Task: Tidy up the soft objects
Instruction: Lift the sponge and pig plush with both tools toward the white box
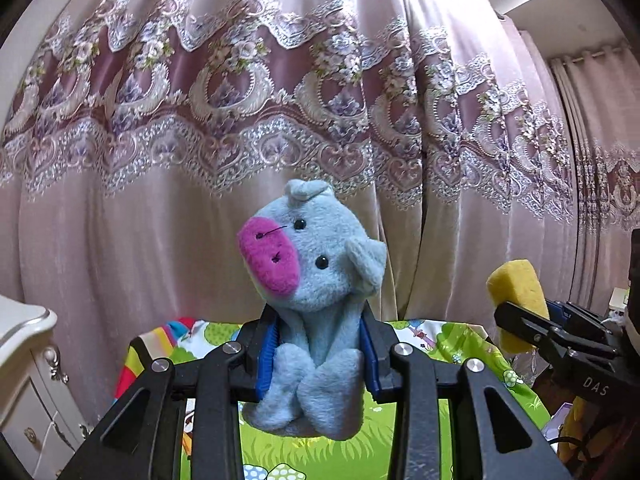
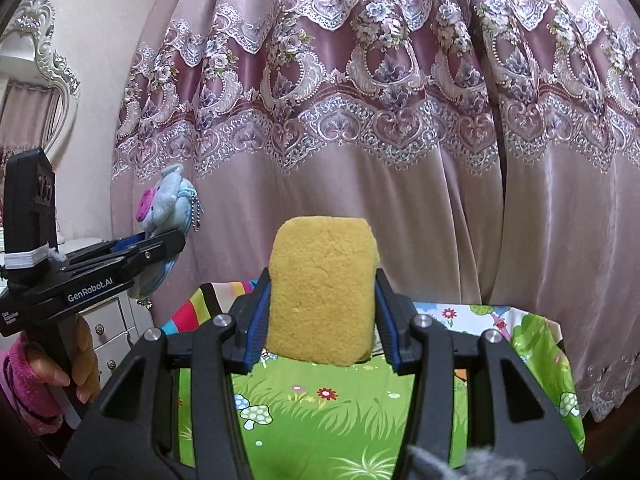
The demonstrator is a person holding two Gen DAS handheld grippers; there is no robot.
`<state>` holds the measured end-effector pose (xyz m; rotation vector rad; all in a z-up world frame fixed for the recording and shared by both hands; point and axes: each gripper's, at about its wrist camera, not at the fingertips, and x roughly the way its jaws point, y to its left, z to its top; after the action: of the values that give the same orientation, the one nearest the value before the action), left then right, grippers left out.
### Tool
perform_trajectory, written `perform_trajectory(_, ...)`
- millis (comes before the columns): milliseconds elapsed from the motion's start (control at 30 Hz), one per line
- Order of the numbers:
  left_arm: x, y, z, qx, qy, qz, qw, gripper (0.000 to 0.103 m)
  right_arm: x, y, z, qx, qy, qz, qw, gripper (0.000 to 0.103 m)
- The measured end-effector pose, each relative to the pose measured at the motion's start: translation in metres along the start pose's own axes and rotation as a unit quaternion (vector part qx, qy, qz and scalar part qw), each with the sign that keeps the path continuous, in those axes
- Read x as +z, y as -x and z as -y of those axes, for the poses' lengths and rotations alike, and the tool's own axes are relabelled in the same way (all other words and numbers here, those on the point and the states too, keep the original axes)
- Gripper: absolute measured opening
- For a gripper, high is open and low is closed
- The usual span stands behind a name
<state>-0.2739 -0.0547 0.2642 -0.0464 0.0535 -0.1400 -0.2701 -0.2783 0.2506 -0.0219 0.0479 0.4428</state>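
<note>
The left gripper [image 1: 318,356] is clamped on a blue plush toy [image 1: 316,280]. The blue pads squeeze the toy's soft body from both sides. Its head with the pink nose sticks up above the gripper, and its feet hang down below. A little bead chain hangs off the toy's back, seen from the right wrist view.

The right gripper [image 2: 322,320] is clamped on a yellow sponge [image 2: 323,288]. The pads press in on its two sides. Most of the sponge stands up above the gripper.

Both grippers point flat, out toward a big pink curtain [image 1: 200,100] with lacy trim. They are held up in the air, side by side. From the left one, the sponge is off to the right. From the right one, the toy is off to the left, and a hand [image 2: 80,360] in a pink sleeve holds that handle.

Below and in front of both grippers is a worktop with a bright cartoon cloth [image 2: 320,400], green with mushrooms and flowers.

It looks like both soft things are picked up, so that part is done. What seems left is putting them where they belong. I cannot see a box or basket for them, so I cannot tell where they go.
</note>
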Motion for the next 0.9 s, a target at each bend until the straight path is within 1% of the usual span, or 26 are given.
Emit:
perform_trajectory(167, 0.001, 0.004, 0.009, -0.007, -0.007, 0.002, 0.9999, 0.037, 0.003, 0.009, 0.003, -0.004, 0.004, 0.006, 1.0, 0.051)
perform_trajectory(333, 0.004, 0.009, 0.024, -0.02, -0.025, 0.011, 0.9994, 0.037, 0.007, 0.021, 0.004, -0.02, 0.027, 0.013, 0.999, 0.051)
perform_trajectory(500, 0.005, 0.01, 0.043, -0.042, -0.039, 0.007, 0.9983, 0.037, 0.008, 0.037, 0.009, -0.036, 0.045, 0.016, 0.998, 0.051)
perform_trajectory(600, 0.002, 0.009, 0.059, -0.061, -0.056, 0.0, 0.9966, 0.038, 0.004, 0.048, 0.013, -0.052, 0.06, 0.011, 0.997, 0.051)
perform_trajectory(667, -0.002, 0.007, 0.071, -0.08, -0.062, -0.011, 0.9948, 0.038, 0.0, 0.055, 0.02, -0.064, 0.063, 0.003, 0.996, 0.051)
perform_trajectory(900, -0.015, -0.003, 0.113, -0.154, -0.078, -0.053, 0.9837, 0.038, -0.012, 0.084, 0.055, -0.114, 0.045, -0.018, 0.992, 0.051)
